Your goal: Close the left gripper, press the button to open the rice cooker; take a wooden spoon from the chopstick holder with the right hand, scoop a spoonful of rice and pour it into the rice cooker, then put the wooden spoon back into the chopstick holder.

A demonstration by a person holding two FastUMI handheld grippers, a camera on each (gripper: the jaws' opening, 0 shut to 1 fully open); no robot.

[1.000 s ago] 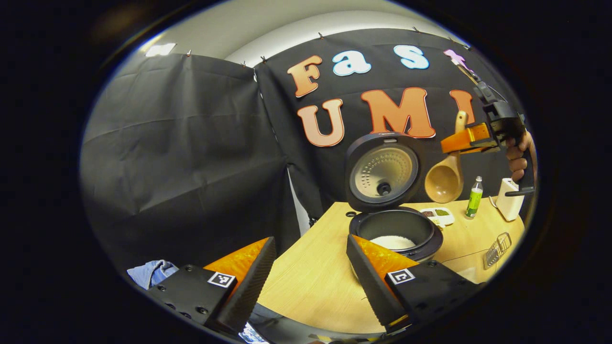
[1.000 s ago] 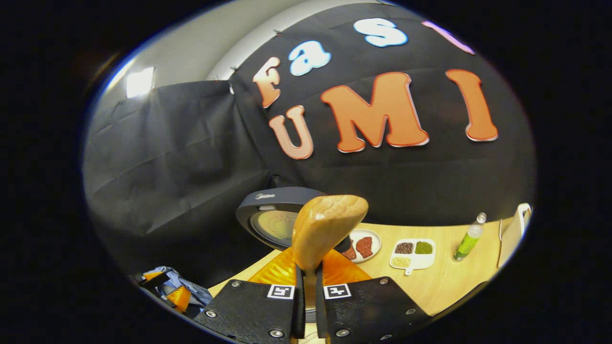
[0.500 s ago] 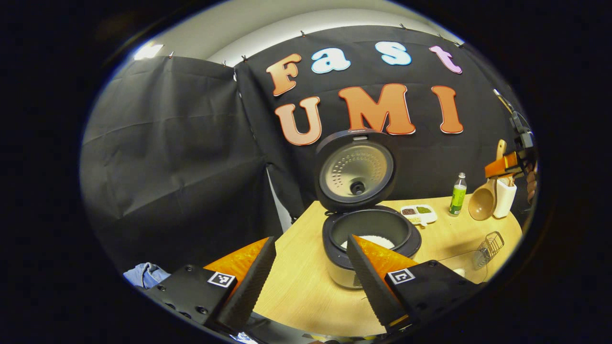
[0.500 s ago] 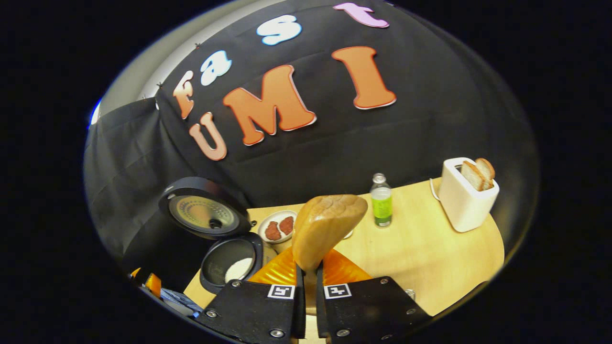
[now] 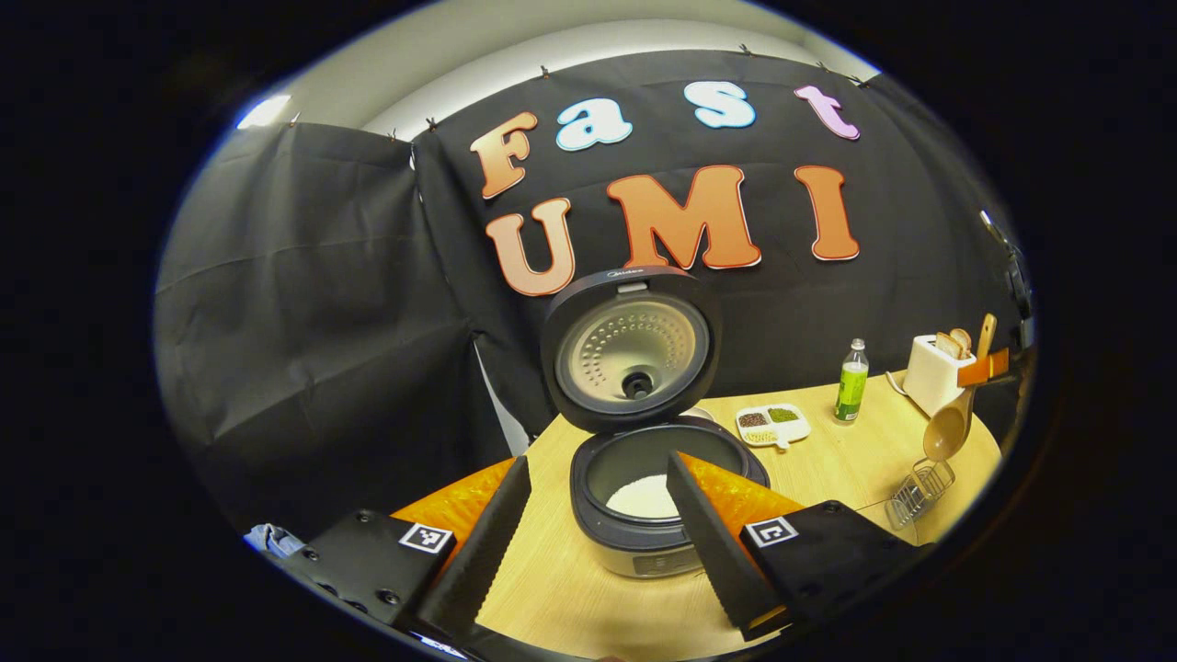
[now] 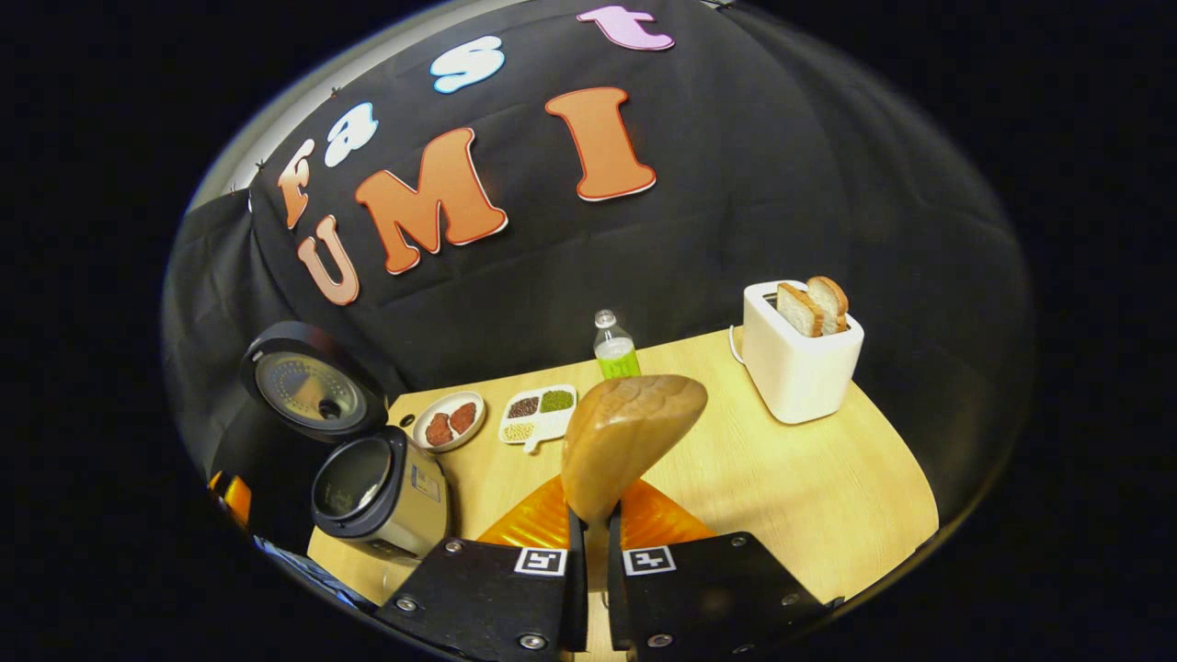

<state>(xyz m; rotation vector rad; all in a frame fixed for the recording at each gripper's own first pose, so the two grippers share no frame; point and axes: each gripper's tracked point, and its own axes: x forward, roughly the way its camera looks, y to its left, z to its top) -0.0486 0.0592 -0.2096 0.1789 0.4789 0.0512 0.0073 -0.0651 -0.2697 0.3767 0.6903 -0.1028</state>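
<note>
The worktop (image 6: 809, 478) spreads across the lower half of both views, its near edge cut off behind my tools. In the left gripper view the rice cooker (image 5: 644, 515) stands at lower centre with its lid (image 5: 630, 349) swung up and white rice (image 5: 644, 496) in the pot; my left tool's right finger covers part of the pot's near rim. In the right gripper view the cooker sits at lower left, and the pot's contents are hard to make out there. The toaster (image 6: 798, 359) stands at upper right with two bread slices (image 6: 814, 303) poking out, the green bottle (image 6: 614, 349) left of it.

My left tool (image 5: 598, 542) stands wide open and empty, the cooker seen between its fingers. My right tool (image 6: 588, 561) is clamped on the wooden spoon (image 6: 625, 432), whose bowl back rises at centre; the handle is hidden between the fingers. In the left gripper view, at far right, that spoon hangs bowl-down just above the wire chopstick holder (image 5: 919, 483), well apart from the cooker.
</note>
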